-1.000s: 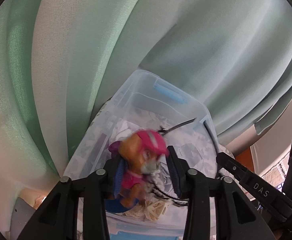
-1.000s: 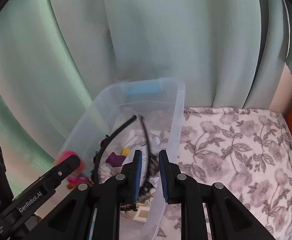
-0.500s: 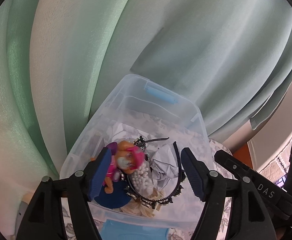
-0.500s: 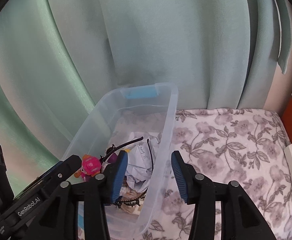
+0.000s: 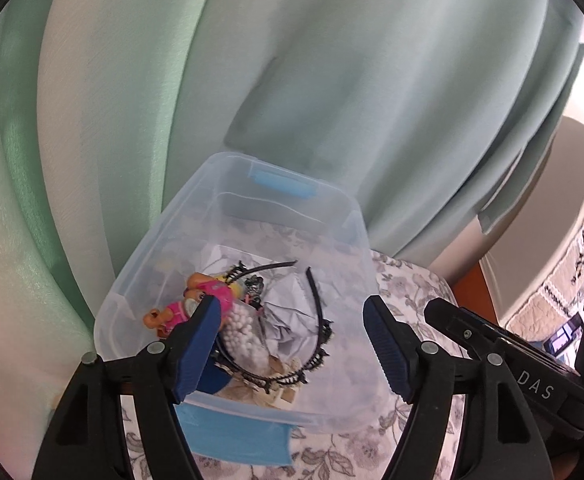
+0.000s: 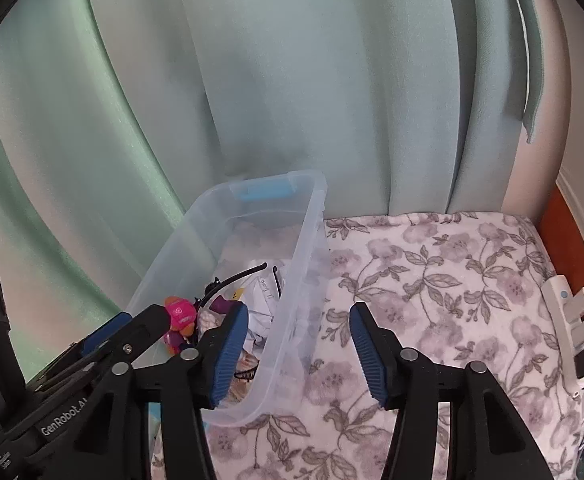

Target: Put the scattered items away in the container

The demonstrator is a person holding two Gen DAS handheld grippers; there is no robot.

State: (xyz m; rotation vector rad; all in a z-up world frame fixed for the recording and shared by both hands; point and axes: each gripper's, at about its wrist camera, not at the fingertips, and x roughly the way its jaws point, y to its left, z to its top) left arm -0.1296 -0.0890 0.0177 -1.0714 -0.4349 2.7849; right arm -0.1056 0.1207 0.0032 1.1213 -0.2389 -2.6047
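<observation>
The toy dog [image 5: 196, 304], the black headbands [image 5: 292, 344] and crumpled paper [image 5: 288, 312] already lie in the clear container [image 5: 331, 216] at the bed's [image 6: 431, 280] far left edge, both tongs, left [image 5: 292, 344] and right [image 6: 299, 352], have just been opening and hold nothing, and the visible bedcover shows no item left.

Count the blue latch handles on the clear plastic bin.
2. One blue latch handle sits on the far end of the clear plastic bin; the other on its near end.
</observation>
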